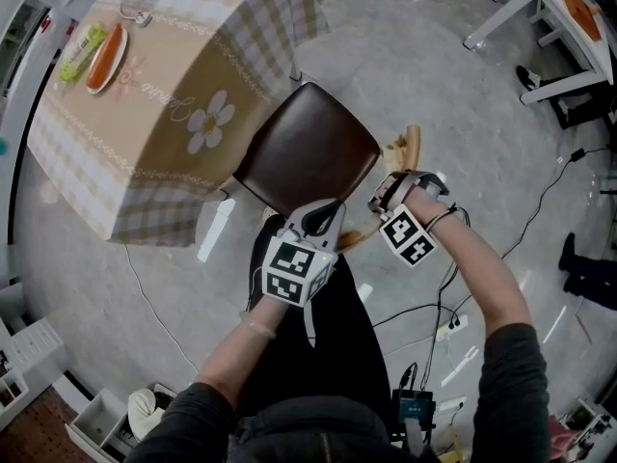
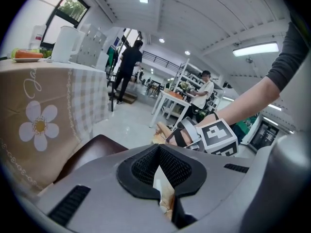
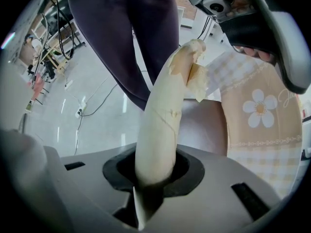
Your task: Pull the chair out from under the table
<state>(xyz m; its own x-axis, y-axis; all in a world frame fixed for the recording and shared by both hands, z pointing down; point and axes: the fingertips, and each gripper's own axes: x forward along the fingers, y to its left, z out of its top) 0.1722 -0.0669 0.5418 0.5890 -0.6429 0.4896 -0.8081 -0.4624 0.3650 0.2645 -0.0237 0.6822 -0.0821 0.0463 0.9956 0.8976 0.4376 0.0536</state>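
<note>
The right gripper's (image 3: 154, 177) jaws, pointing straight down, are clamped narrowly on the pale wooden back rail (image 3: 161, 115) of the chair (image 1: 308, 148). This view alone shows the rail's chipped top end and the person's dark trousers behind it. The left gripper's (image 2: 163, 181) jaws are nipped on the same pale wood; its view alone takes in people at white tables far across the room. Only the head view shows the whole brown seat, mostly clear of the counter (image 1: 145, 114) with its checked, flowered cloth, one corner at the cloth's hanging edge. The seat faces the counter, its back towards the person. The rail's long axis runs from lower left to upper right.
</note>
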